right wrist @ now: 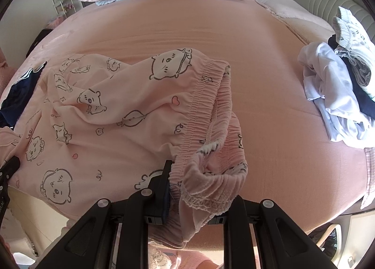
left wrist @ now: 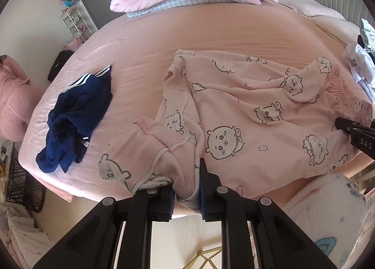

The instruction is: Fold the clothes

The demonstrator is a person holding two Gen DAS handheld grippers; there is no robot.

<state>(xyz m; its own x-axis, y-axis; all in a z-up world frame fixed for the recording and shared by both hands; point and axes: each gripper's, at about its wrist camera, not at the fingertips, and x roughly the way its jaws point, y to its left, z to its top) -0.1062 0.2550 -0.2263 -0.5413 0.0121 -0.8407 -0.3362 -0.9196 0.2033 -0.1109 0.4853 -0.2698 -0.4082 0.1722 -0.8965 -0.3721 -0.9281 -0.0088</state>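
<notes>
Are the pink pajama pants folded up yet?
Not yet. The pants lie spread and rumpled across the bed, legs twisted, with the left gripper and right gripper each pinching an end.

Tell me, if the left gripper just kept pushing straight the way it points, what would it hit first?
The left gripper is already shut on the pink cartoon-print pajama pants. Straight on it would probably press that bunched fabric into the pink bed sheet beneath; depth is hard to judge here.
</notes>
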